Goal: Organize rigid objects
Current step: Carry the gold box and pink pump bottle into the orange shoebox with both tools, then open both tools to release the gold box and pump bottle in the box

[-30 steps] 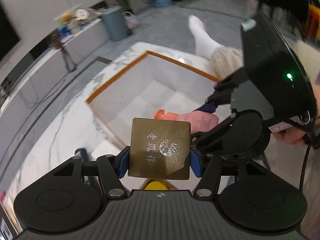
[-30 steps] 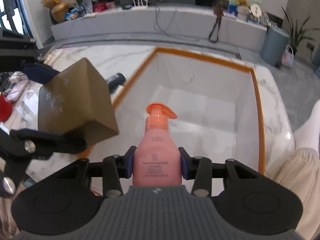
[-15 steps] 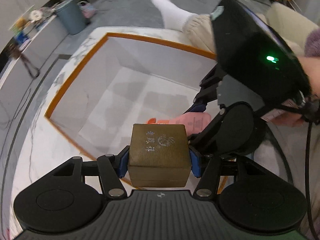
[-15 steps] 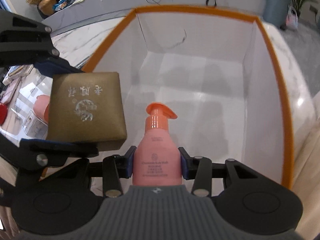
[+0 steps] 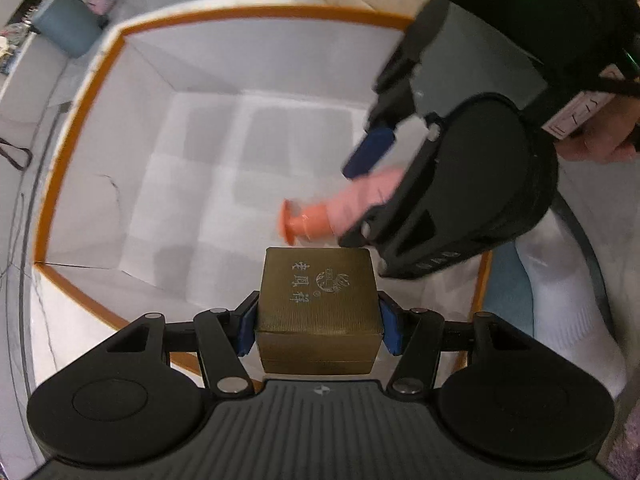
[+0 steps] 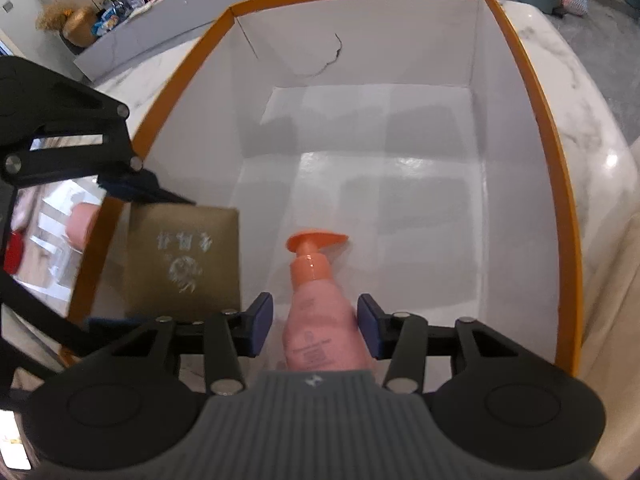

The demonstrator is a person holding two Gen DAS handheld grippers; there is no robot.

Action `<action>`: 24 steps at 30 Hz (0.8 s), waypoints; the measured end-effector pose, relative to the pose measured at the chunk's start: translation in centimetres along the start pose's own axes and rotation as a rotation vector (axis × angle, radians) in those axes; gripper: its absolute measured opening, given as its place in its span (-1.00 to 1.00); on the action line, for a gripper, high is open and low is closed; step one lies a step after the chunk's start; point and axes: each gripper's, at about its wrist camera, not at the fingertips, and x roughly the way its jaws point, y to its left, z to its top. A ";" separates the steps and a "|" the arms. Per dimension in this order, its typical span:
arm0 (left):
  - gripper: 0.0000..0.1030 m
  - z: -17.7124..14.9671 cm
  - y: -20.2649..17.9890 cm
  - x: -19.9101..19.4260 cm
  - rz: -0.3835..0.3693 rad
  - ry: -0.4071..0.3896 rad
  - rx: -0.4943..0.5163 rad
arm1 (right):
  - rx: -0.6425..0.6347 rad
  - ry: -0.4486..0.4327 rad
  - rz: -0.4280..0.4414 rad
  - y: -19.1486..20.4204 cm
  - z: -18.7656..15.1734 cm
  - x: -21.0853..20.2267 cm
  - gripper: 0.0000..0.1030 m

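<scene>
- My right gripper (image 6: 316,322) was pinching the pink pump bottle with the orange nozzle (image 6: 318,300) a second ago; now its jaws are opening and the bottle tips free between them, over the white orange-rimmed box (image 6: 528,92).
- My left gripper (image 5: 318,330) has come down over the box, still clamped on the square olive-gold gift box (image 5: 318,296).
- I judge the gift box goes in next.

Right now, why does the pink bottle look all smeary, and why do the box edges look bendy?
In the left wrist view the pink bottle is motion-blurred while the gold box stays sharp. In the right wrist view the gold box is blurred instead. In both views the fisheye lens bends the white bin's orange rim.
</scene>
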 end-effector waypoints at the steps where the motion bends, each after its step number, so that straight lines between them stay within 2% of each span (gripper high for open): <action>1: 0.30 0.1 0.1 0.1 -0.009 0.004 -0.007 | -0.004 0.000 -0.007 0.0 0.1 0.2 -0.08; 9: 0.27 0.2 0.9 0.7 -0.052 0.024 -0.054 | 0.043 -0.005 0.021 -0.6 0.0 0.3 -0.08; 16: 0.27 -0.8 0.5 -1.0 -0.031 -0.038 -0.090 | 0.056 0.016 0.079 -0.4 0.0 1.0 -0.20; 24: 0.26 -2.0 -0.5 -2.5 -0.014 -0.067 -0.084 | 0.146 0.052 0.176 -0.8 -0.3 1.5 -0.22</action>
